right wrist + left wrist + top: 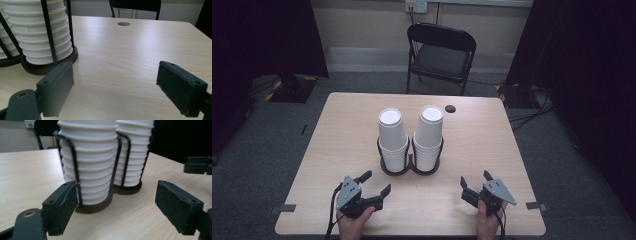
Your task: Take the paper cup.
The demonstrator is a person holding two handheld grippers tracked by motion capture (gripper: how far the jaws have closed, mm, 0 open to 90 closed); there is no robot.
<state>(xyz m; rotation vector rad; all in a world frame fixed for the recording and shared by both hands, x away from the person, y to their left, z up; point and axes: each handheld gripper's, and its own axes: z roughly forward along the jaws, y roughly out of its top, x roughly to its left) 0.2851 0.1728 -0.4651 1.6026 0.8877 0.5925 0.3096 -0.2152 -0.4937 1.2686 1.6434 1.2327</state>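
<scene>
On the wooden table (342, 130) we see two stacks of white paper cups, upside down, in a dark wire holder (410, 167) with two round bases side by side. The left stack (392, 137) and the right stack (429, 135) stand near the middle of the table.

We hold the left gripper (376, 183) just in front of the holder, its jaws wide apart and grasping nothing. The right gripper (475, 180) is near the right front corner, also released and empty. A black folding chair (441, 52) stands behind the table.
</scene>
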